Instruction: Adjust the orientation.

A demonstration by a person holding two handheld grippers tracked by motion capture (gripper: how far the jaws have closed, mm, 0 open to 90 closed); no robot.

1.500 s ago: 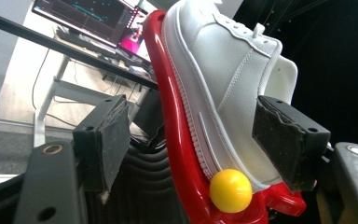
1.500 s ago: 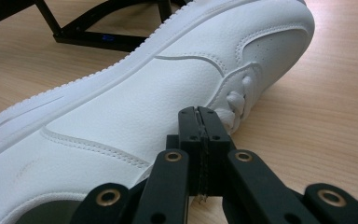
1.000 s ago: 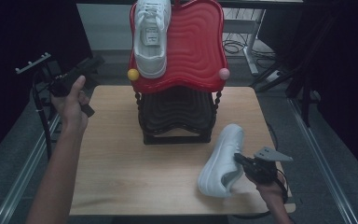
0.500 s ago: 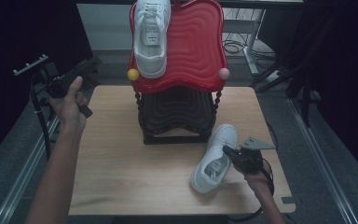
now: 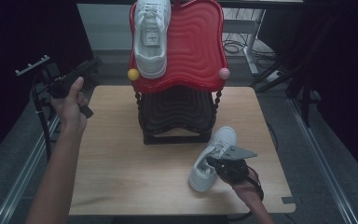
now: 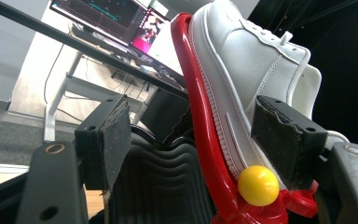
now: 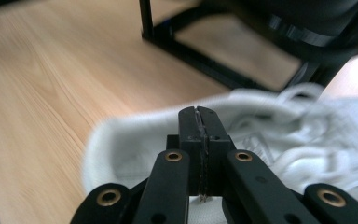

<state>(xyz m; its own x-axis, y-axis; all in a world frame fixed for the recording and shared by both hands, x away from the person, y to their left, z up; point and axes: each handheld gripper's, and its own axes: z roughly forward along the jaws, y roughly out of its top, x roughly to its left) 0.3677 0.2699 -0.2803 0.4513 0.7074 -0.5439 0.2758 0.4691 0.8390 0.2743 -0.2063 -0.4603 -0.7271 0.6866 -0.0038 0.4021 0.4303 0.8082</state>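
Right gripper [image 5: 214, 162] pinched tight on the white leather sneaker [image 5: 210, 157], near the wooden tabletop's [image 5: 121, 168] front-right corner, just in front of the black ribbed rack [image 5: 177, 112]. Left gripper [image 5: 91, 65] held past the left edge, jaws wide apart, empty.

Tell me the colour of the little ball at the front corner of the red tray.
Yellow. The ball shows best in the left gripper view.

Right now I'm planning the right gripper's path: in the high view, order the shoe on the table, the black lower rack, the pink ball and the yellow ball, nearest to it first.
From the right gripper:
1. shoe on the table, at its jaws.
2. black lower rack, behind, table centre.
3. pink ball, red tray's right corner.
4. yellow ball, red tray's left corner.
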